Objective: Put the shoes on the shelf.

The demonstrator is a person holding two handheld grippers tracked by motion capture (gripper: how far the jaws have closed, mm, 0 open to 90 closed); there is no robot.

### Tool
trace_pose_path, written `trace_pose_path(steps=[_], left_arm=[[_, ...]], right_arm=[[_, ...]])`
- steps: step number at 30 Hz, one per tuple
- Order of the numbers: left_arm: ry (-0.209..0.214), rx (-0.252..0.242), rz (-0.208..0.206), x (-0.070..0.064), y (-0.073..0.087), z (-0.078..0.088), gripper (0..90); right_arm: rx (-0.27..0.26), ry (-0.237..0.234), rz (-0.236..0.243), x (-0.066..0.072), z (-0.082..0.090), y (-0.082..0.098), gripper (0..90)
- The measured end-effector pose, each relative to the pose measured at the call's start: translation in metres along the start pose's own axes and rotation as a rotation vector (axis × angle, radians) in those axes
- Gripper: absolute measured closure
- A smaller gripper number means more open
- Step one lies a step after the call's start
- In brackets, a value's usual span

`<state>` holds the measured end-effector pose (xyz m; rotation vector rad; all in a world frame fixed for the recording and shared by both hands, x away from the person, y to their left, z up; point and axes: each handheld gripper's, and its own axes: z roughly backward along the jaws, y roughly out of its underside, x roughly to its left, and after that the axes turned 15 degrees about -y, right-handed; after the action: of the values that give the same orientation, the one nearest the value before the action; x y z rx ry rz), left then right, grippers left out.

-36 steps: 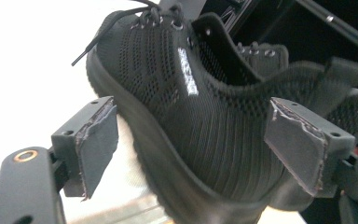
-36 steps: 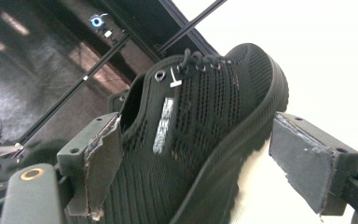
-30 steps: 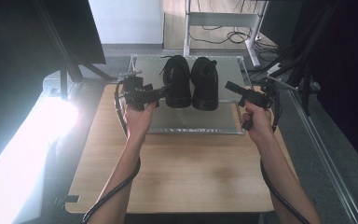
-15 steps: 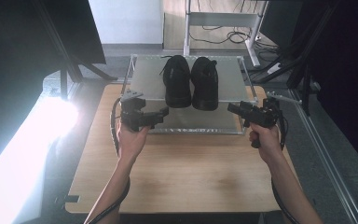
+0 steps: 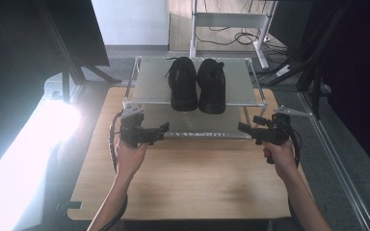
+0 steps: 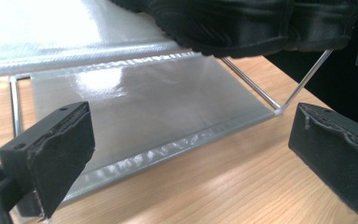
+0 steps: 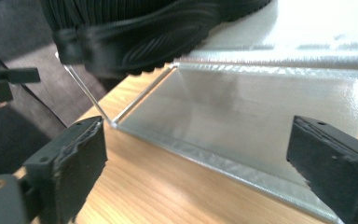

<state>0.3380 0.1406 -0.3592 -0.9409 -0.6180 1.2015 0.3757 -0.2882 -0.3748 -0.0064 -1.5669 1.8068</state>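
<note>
shoe rack [image 5: 154, 86]: two-tier, silver, standing upright just ahead of both jaw pairs | black shoes [image 5: 196, 84]: pair sitting side by side on top shelf, above jaw level

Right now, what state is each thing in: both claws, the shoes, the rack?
Left claw: open, nothing between its jaws, which have just been opening.
Right claw: open, holding nothing, its jaws have just been opening.
Shoes: side by side, upright on the rack's upper shelf.
Rack: standing on the table, lower shelf bare.
</note>
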Motion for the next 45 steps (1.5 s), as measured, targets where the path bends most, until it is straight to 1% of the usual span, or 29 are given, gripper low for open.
trace_pose_path(steps=[4, 8, 11, 15, 21, 24, 30, 31, 34, 39, 45], left_arm=[[-0.008, -0.004, -0.021, 0.003, 0.006, 0.007, 0.0], [0.000, -0.004, -0.023, 0.007, 0.014, 0.013, 0.0], [0.005, -0.005, -0.027, 0.010, 0.021, 0.018, 0.0], [-0.001, 0.000, -0.036, 0.013, 0.032, 0.025, 0.0], [0.007, 0.001, -0.032, 0.017, 0.046, 0.033, 0.0], [0.003, 0.007, -0.053, 0.016, 0.053, 0.036, 0.0], [0.003, 0.021, -0.075, 0.014, 0.066, 0.040, 0.0], [0.002, 0.023, -0.082, 0.013, 0.069, 0.041, 0.0], [0.006, 0.029, -0.094, 0.011, 0.076, 0.040, 0.0], [0.012, 0.040, -0.115, 0.007, 0.085, 0.039, 0.0], [0.015, 0.055, -0.135, -0.001, 0.098, 0.036, 0.0]], right_arm=[[0.024, -0.001, 0.021, 0.003, 0.003, 0.005, 0.4], [0.057, 0.008, 0.044, 0.005, 0.007, 0.012, 0.0], [0.080, 0.022, 0.061, 0.007, 0.011, 0.017, 0.0], [0.109, 0.047, 0.085, 0.009, 0.016, 0.023, 0.0], [0.134, 0.070, 0.097, 0.012, 0.027, 0.032, 0.0], [0.147, 0.086, 0.110, 0.013, 0.032, 0.037, 0.0], [0.169, 0.118, 0.114, 0.015, 0.042, 0.047, 0.0], [0.170, 0.124, 0.113, 0.015, 0.042, 0.049, 0.0], [0.196, 0.137, 0.120, 0.017, 0.042, 0.056, 0.0], [0.221, 0.150, 0.131, 0.021, 0.037, 0.068, 0.0], [0.238, 0.147, 0.150, 0.028, 0.027, 0.081, 0.0]])
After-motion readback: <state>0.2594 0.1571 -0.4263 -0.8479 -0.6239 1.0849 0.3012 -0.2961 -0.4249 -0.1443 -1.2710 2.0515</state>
